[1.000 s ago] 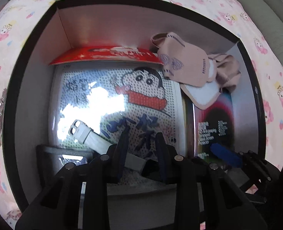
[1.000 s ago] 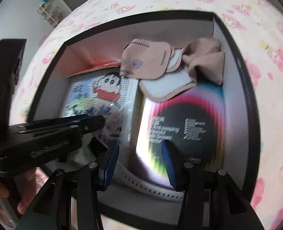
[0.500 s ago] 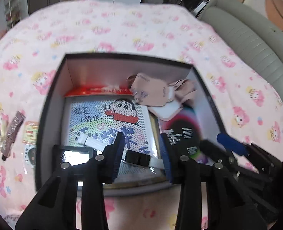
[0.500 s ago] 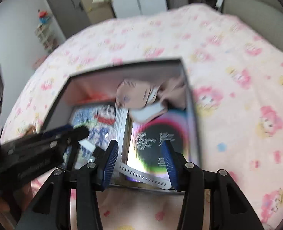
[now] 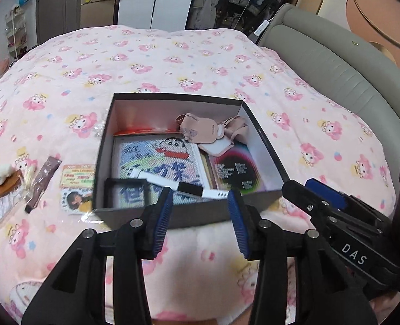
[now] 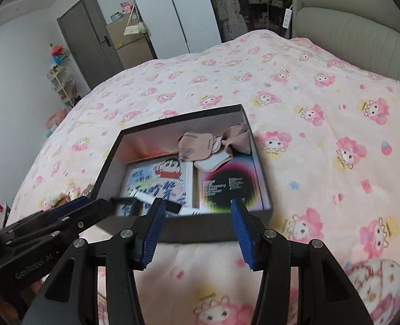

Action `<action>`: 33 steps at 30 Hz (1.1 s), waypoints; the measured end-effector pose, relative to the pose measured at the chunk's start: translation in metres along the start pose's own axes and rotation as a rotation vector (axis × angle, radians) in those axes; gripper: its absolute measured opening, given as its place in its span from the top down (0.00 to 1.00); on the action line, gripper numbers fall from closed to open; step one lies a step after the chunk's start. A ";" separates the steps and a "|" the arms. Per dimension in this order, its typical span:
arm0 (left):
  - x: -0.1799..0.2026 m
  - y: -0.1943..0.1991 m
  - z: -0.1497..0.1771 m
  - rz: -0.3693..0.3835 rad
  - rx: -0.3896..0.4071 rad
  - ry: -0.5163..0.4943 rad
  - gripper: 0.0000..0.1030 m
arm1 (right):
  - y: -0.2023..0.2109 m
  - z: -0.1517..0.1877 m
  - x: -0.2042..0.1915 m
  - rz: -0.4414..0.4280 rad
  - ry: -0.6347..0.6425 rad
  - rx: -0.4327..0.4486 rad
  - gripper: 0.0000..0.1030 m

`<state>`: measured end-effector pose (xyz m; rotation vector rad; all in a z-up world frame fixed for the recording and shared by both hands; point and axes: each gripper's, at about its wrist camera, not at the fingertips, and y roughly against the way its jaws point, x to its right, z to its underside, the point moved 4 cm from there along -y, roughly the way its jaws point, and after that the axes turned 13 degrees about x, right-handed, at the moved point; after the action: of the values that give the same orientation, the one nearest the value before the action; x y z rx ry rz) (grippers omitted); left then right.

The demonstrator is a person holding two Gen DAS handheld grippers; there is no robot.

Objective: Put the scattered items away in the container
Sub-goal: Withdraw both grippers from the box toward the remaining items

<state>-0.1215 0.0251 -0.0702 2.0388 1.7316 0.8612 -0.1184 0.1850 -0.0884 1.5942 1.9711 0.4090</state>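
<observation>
Both our left claw (image 5: 198, 218) and right claw (image 6: 194, 230) are opening, empty, before the dark cardboard box (image 5: 189, 214). Only the left view shows what look like snack packets (image 5: 41, 180) left of it.

Box (image 5: 189, 215): you see matt dark cardboard.
Bedspread (image 5: 173, 62): soft printed cloth.
Pouch (image 5: 197, 130): matt pink fabric.
Record sleeve (image 5: 235, 166): glossy card.
Watch strap (image 5: 156, 177): smooth white plastic.

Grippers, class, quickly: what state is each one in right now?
Left gripper: jaws opening, nothing between them.
Right gripper: jaws opening, nothing between them.
</observation>
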 end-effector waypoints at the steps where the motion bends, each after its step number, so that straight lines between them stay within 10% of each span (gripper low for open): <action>1: -0.003 0.006 0.001 -0.005 0.003 0.001 0.58 | 0.004 0.001 -0.005 -0.004 0.010 -0.001 0.55; 33: -0.139 0.069 0.041 -0.145 0.008 0.202 0.56 | -0.001 0.046 -0.162 -0.166 0.186 -0.081 0.55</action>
<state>-0.0538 -0.1182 -0.0919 1.8580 1.9635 1.0450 -0.0704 0.0231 -0.0873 1.3730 2.1775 0.5800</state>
